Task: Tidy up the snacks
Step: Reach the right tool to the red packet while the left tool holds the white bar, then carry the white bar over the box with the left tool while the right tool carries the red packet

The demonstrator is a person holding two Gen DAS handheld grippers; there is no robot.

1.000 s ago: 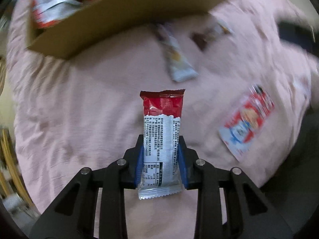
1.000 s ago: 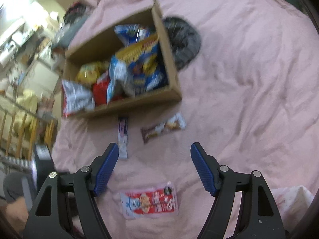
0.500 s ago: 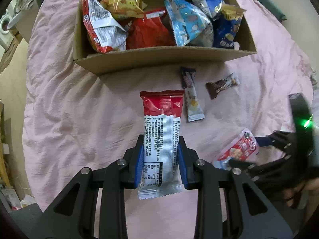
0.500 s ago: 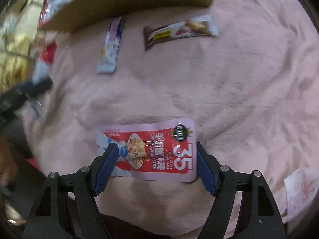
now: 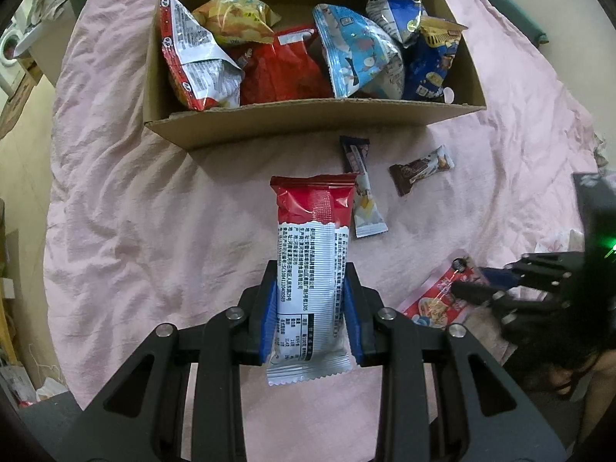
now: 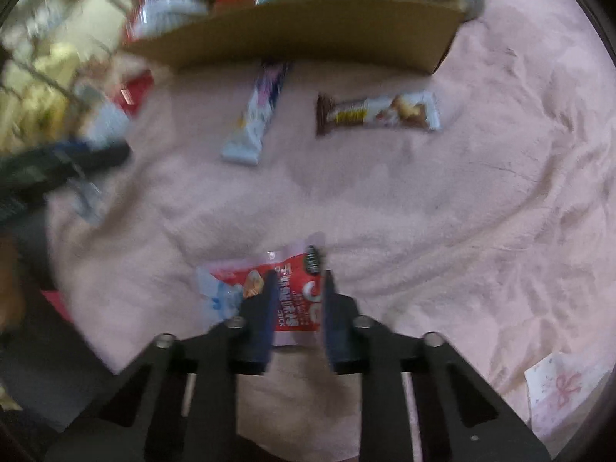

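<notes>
My left gripper (image 5: 310,273) is shut on a red and white snack bar (image 5: 312,231), held upright above the pink blanket (image 5: 134,231) short of the cardboard box (image 5: 308,125). The box holds several snack bags. My right gripper (image 6: 298,281) points down at the blanket. Its jaws are closing, with a red and pink crab stick packet (image 6: 246,277) crumpled between the blue pads. The left wrist view shows that gripper (image 5: 471,283) and the packet (image 5: 435,302) at the right. The left gripper (image 6: 115,152) is a blur at the left of the right wrist view.
A blue and white bar (image 5: 364,200) (image 6: 258,115) and a brown chocolate bar (image 5: 419,169) (image 6: 377,113) lie on the blanket just in front of the box (image 6: 300,42). A white card with a pink bow (image 6: 558,389) lies at the lower right.
My right gripper dropped onto the crab stick packet and its jaws went from wide apart to narrow around it. My left gripper rose with the bar, bringing the whole box into view.
</notes>
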